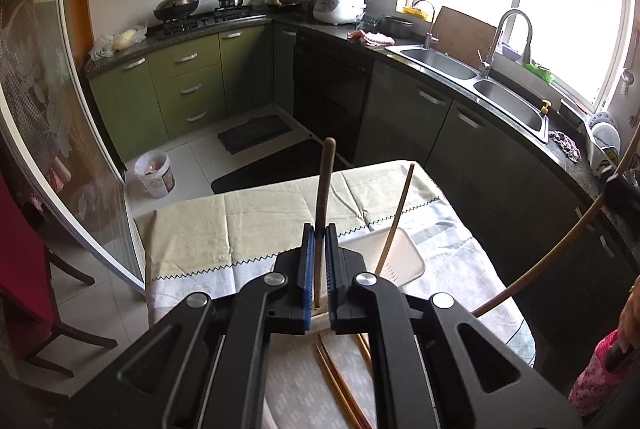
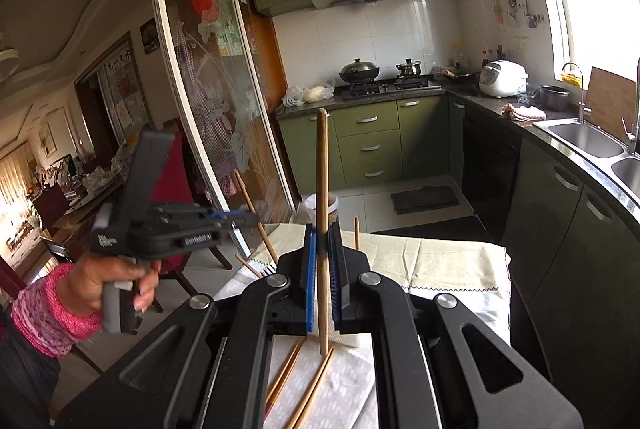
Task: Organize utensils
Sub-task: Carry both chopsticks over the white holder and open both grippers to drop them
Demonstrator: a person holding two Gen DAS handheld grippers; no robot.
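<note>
The left gripper (image 1: 320, 229) is clamped on one upright wooden chopstick (image 1: 322, 205), and the right gripper (image 2: 321, 229) pinches another chopstick (image 2: 322, 213). Both hang above the cloth-covered table (image 1: 224, 229), where loose chopsticks (image 1: 340, 385) lie beside a white strainer tray (image 1: 404, 257).

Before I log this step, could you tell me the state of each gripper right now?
Left gripper: shut on a dark wooden chopstick.
Right gripper: shut on a light wooden chopstick.
</note>
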